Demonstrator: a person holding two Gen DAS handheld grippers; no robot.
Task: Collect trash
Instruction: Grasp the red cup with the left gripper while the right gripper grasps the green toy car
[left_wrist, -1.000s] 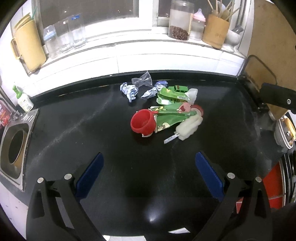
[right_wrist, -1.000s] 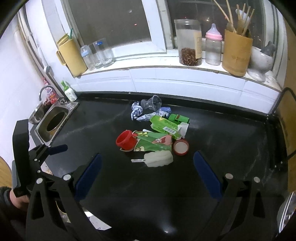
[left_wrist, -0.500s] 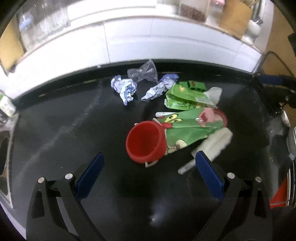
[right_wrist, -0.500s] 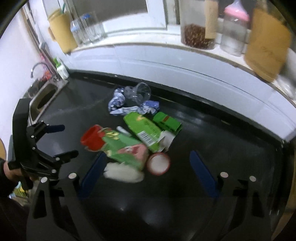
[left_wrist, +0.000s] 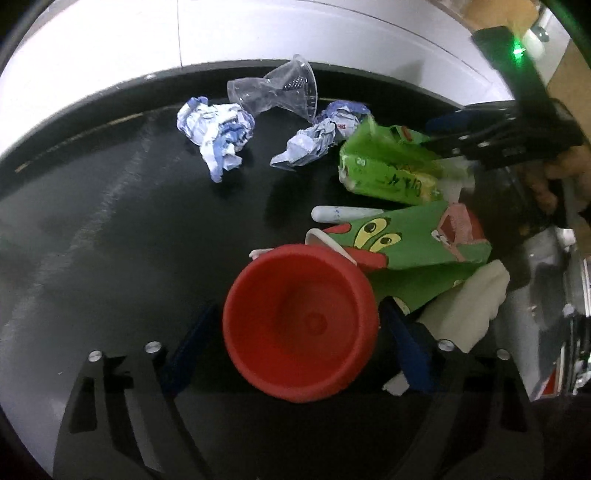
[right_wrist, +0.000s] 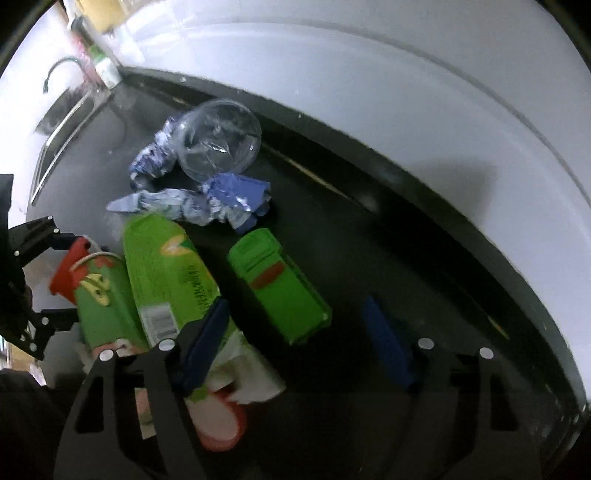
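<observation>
A pile of trash lies on the black countertop. In the left wrist view, a red cup lies on its side with its mouth toward me. My left gripper straddles it, jaws closing, and a small gap shows at each pad. Beside the cup are a green cartoon wrapper, a green pouch, crumpled blue-white papers and a crushed clear cup. In the right wrist view, my right gripper is closing around a small green box without touching it. Its left finger lies over the green pouch.
A white tiled wall rises just behind the counter. A sink with a faucet and a soap bottle are at the far left. A white foam piece and a red-rimmed lid lie near the front of the pile.
Both grippers have come down close over the trash pile. The left one now straddles the red cup, the right one the green box. Both pairs of jaws have narrowed.
</observation>
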